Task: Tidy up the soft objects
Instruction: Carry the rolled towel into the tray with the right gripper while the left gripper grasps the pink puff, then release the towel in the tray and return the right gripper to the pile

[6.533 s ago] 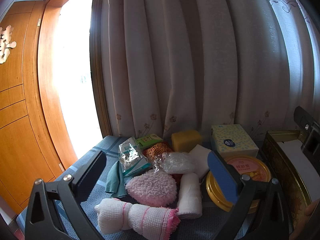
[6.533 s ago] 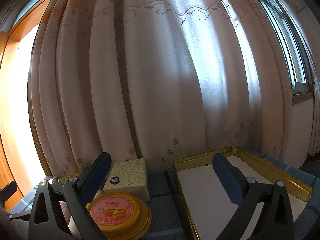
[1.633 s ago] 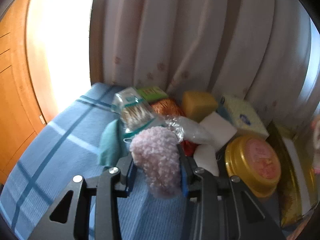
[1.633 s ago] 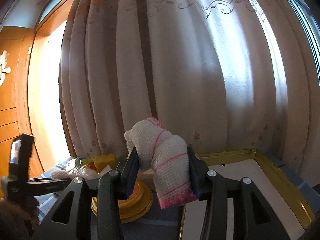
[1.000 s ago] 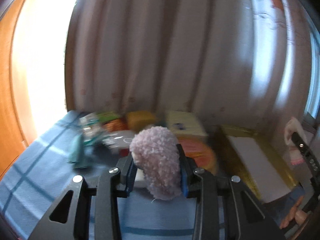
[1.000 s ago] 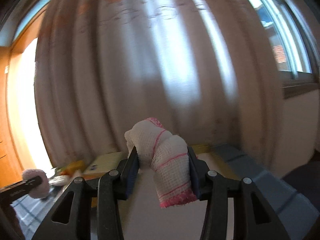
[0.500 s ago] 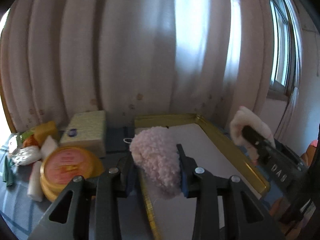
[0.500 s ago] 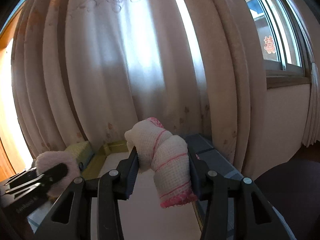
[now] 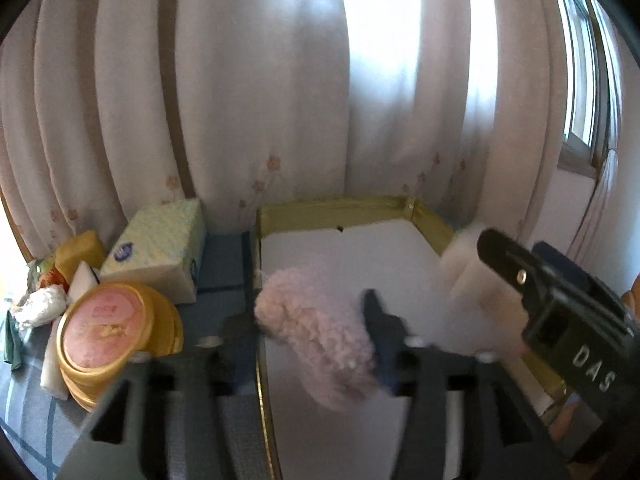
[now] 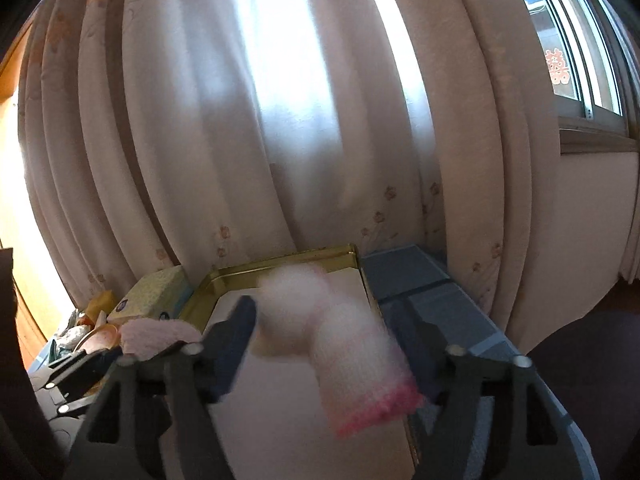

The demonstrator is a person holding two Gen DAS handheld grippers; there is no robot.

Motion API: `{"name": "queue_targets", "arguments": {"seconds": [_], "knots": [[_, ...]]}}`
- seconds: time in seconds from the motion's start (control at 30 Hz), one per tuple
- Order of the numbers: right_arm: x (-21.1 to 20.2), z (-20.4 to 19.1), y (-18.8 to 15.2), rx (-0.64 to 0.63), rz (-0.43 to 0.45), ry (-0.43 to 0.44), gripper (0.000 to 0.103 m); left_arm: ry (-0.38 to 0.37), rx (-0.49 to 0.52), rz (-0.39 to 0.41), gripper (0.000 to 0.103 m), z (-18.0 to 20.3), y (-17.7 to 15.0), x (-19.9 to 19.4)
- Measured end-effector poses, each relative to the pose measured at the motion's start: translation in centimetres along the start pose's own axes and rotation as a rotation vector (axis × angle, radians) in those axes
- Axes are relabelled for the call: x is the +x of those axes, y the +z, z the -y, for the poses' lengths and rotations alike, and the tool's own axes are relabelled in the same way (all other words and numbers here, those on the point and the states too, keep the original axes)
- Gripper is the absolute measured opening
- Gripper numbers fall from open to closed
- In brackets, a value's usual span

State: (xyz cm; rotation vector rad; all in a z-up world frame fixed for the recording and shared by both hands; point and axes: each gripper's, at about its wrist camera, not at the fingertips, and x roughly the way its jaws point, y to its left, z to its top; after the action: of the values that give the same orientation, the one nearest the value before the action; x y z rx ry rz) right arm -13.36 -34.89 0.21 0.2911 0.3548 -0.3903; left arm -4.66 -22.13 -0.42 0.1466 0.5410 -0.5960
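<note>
- The left gripper (image 9: 308, 320) hangs over the near left part of the gold tray (image 9: 336, 210), its jaws having just been opening.
- The pink puff (image 9: 320, 336) lies blurred between those jaws, above the tray's white lining; the left finger stands clear of it, while the right finger (image 9: 380, 328) sits just beside it, so the grip looks released.
- The right gripper (image 10: 324, 328) is over the same tray toward its right side, jaws likewise having just been opening.
- The rolled white towel (image 10: 340, 332) with a pink edge is smeared with motion between the fingers; gaps show on both sides, so the pads no longer press it.
- In the left view the right gripper shows at the right edge with the towel (image 9: 472, 276) beside it, over the tray's right rim.
- In the right view the puff (image 10: 156, 336) and the left gripper appear at lower left.
- Left of the tray, on the blue checked cloth (image 9: 216, 256), stand a tissue box (image 9: 160, 248) and a round gold tin (image 9: 108, 336) with a pink lid, touching or nearly so.
- Further left are a yellow sponge (image 9: 80, 248), a white block (image 9: 82, 282) and a crinkled clear bag (image 9: 40, 306).
- Pale curtains (image 9: 260, 100) hang behind everything.
</note>
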Motion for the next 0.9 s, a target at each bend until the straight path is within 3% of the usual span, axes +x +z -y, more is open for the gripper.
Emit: {"name": "queue_targets", "arguments": {"seconds": [0.07,0.17,0.4,0.63,0.73,0.9], "knots": [[-0.3,0.0,0.0,0.001,0.02,-0.007,0.083,0.038,0.019,0.046,0.09,0.1,0.1,-0.8],[-1.1,-0.1,0.0,0.0,0.062,-0.011,0.084,0.094,0.046,0.105,0.101,0.0,0.1,-2.0],[-3.7,0.8,-0.1,0.045,0.201,-0.079,0.083,0.181,0.025,0.181,0.103,-2.7,-0.2,-3.4],[-6.7,1.9,-0.8,0.177,0.382,-0.132,0.084,0.246,-0.02,0.218,0.103,-6.4,-0.5,-3.9],[-7.4,0.7,-1.5,0.232,0.469,-0.177,0.095,0.284,-0.026,0.238,0.102,-7.9,-0.8,-4.3],[-7.2,-2.7,-1.7,0.188,0.505,-0.168,0.095,0.355,-0.015,0.267,0.103,-10.6,-1.3,-4.9]]}}
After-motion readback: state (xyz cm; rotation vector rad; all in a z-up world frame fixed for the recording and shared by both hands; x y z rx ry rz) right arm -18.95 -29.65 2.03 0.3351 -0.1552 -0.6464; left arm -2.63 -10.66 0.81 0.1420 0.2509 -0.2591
